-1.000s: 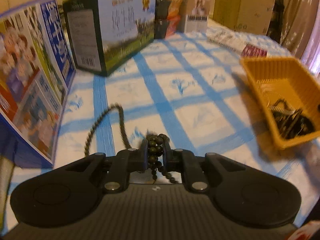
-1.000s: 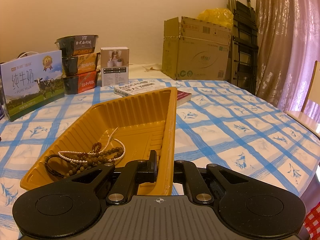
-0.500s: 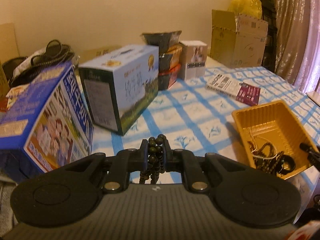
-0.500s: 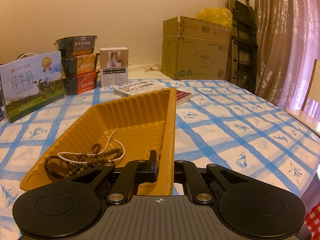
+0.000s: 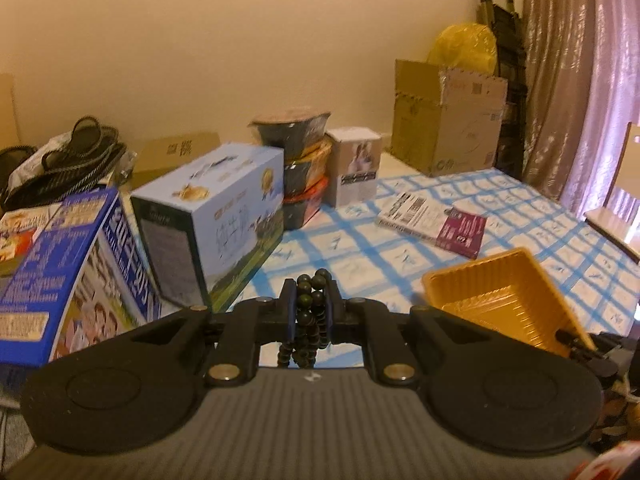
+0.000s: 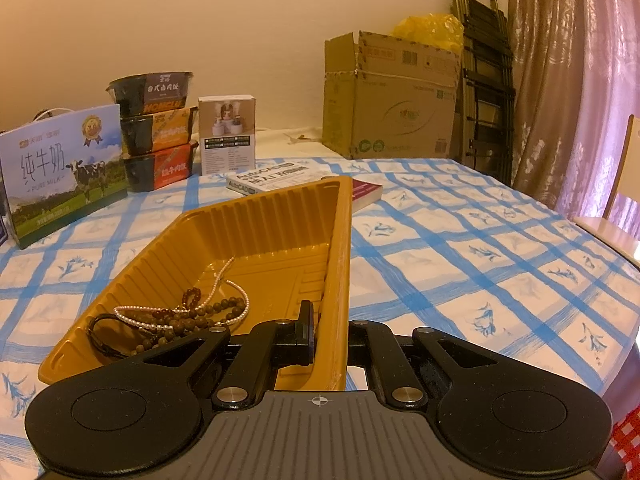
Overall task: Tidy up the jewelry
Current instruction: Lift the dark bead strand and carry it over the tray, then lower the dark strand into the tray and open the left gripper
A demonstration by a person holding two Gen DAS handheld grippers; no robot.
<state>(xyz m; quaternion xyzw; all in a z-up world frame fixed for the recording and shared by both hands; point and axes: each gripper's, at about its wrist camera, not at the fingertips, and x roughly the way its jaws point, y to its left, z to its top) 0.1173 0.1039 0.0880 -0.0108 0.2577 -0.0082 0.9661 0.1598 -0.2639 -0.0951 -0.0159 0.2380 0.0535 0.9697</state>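
Left gripper: pinched on a dark bead strand, which is bunched between the two pads; loops of it are seen hanging below the jaws, clear of the tabletop.
Right gripper: pressed together on the near right wall of the yellow tray; one finger is seen inside the tray, the other outside it.
Yellow tray: set on the tabletop near its front edge, in the left wrist view to the right of the left gripper; the tip of the right gripper is glimpsed at its near right rim in that view.
Tray contents: a pearl strand, a brown bead strand and a dark cord are piled in the near left corner of the tray; the far half of the tray floor is bare.
Tabletop: covered by a white cloth with a blue check.
Milk carton: stood at the left edge of the tabletop, well apart from the tray.
Stacked food bowls: three, stood at the back edge, just right of the milk carton.
Small white box: upright, just beside the bowls.
Book: laid flat behind the far end of the tray.
Blue printed box: shown leaning at the left edge in the left wrist view.
Cardboard box: stood beyond the back edge, by the wall.
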